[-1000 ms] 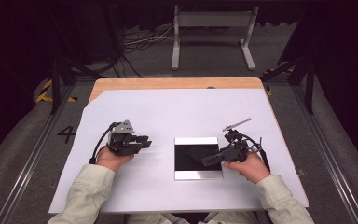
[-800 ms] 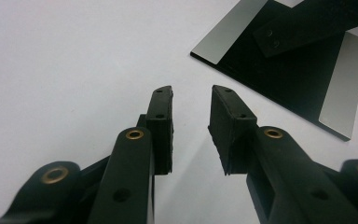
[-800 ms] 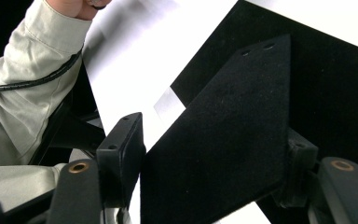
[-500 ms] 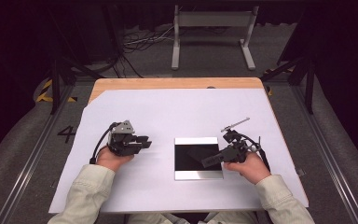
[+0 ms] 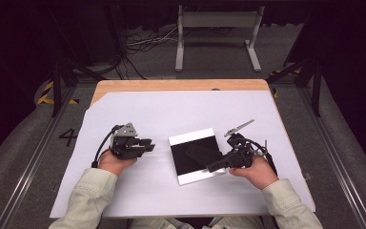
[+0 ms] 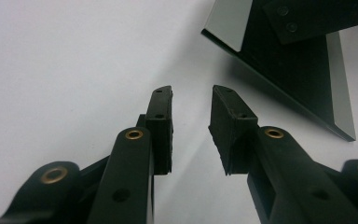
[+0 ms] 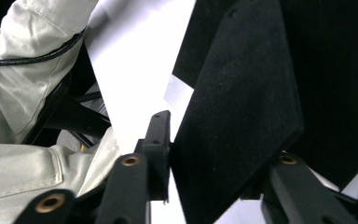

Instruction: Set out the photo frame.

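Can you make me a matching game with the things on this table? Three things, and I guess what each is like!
Things:
1. left gripper
2. right gripper
3. paper

What it is like:
A. white, spread over the table
B. jaws apart, nothing between them
C. jaws just closing on the black flap of the tray

Pairs: 1-B, 2-C, 3-A
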`<state>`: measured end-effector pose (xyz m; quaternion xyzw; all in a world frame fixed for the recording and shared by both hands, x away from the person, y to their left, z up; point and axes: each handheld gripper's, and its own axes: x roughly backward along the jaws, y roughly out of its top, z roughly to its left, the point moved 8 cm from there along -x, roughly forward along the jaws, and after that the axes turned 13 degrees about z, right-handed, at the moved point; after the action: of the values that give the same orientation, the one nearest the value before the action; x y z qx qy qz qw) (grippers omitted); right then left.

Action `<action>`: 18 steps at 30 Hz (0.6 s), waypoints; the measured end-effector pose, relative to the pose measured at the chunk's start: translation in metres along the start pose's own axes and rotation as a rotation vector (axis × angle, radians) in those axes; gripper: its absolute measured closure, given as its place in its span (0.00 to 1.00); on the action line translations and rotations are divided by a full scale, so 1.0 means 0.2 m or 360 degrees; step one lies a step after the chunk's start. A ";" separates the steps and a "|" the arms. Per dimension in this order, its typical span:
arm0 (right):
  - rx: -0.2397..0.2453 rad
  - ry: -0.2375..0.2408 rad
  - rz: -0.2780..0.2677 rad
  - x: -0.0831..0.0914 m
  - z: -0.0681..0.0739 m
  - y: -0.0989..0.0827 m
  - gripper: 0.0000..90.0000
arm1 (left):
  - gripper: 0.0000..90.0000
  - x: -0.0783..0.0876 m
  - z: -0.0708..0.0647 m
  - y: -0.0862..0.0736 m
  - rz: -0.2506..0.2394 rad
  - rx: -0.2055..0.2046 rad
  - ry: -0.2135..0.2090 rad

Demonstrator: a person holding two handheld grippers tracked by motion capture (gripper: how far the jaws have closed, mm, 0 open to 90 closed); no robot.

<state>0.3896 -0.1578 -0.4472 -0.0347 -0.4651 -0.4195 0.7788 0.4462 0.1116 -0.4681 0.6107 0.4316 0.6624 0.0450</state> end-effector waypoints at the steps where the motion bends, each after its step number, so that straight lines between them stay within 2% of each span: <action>1: 0.0006 0.0000 0.0006 0.00 0.00 0.00 0.76 | 0.77 0.00 0.00 0.00 -0.0001 0.0000 0.0000; 7: 0.0035 0.0006 0.0018 0.00 0.02 -0.01 0.84 | 0.77 -0.01 0.00 0.00 -0.0003 0.0008 -0.0006; 8: 0.0049 0.0032 0.0009 0.00 0.03 -0.01 0.88 | 0.77 0.00 0.00 0.00 -0.0006 0.0002 -0.0007; 10: 0.0053 0.0047 0.0004 0.00 0.04 -0.01 0.90 | 0.77 0.00 0.00 0.00 -0.0006 0.0002 -0.0007; 13: 0.0086 0.0121 0.0001 0.00 0.08 -0.01 0.97 | 0.77 0.00 0.00 0.00 -0.0017 0.0015 -0.0008; 15: 0.0122 0.0114 0.0005 0.01 0.10 -0.01 0.97 | 0.77 0.00 0.00 0.00 -0.0017 0.0015 -0.0008; 18: 0.0133 0.0085 0.0005 0.01 0.12 -0.01 0.97 | 0.77 0.00 0.00 0.00 -0.0017 0.0010 -0.0009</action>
<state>0.3728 -0.1488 -0.4334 0.0083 -0.4612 -0.3992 0.7924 0.4461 0.1110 -0.4672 0.6105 0.4367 0.6590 0.0479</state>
